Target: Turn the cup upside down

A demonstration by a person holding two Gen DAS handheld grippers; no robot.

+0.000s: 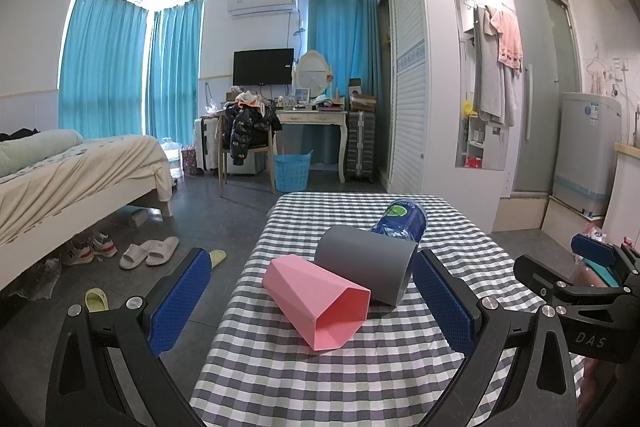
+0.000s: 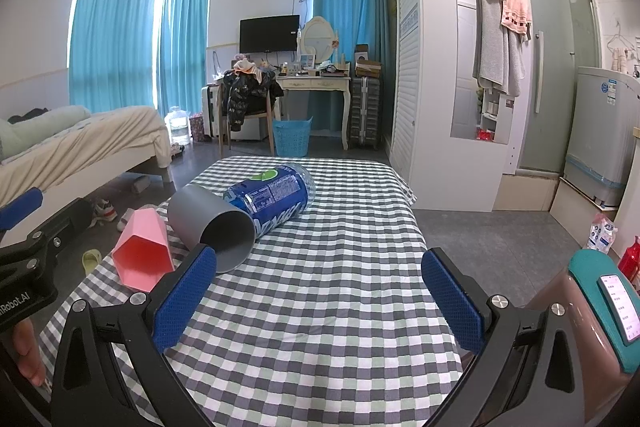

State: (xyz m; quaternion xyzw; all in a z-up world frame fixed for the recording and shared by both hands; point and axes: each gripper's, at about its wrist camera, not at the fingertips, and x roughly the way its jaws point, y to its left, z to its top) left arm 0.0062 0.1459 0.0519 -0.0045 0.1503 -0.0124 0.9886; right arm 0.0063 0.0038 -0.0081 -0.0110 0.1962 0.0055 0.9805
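A pink faceted cup (image 1: 320, 303) lies on its side on the checkered table (image 1: 360, 367), mouth toward me. A grey round cup (image 1: 366, 269) lies on its side just behind it, touching it. My left gripper (image 1: 312, 303) is open, its blue pads on either side of the pink cup, apart from it. In the right wrist view the pink cup (image 2: 142, 253) and grey cup (image 2: 212, 223) lie at the left. My right gripper (image 2: 320, 303) is open and empty over bare cloth, to the right of the cups.
A blue plastic bottle (image 2: 272, 195) lies on its side behind the grey cup, also in the left wrist view (image 1: 400, 221). The table edge drops to the floor on the left, with slippers (image 1: 148, 251) below. A pink-and-teal object with a phone (image 2: 600, 311) sits at the right.
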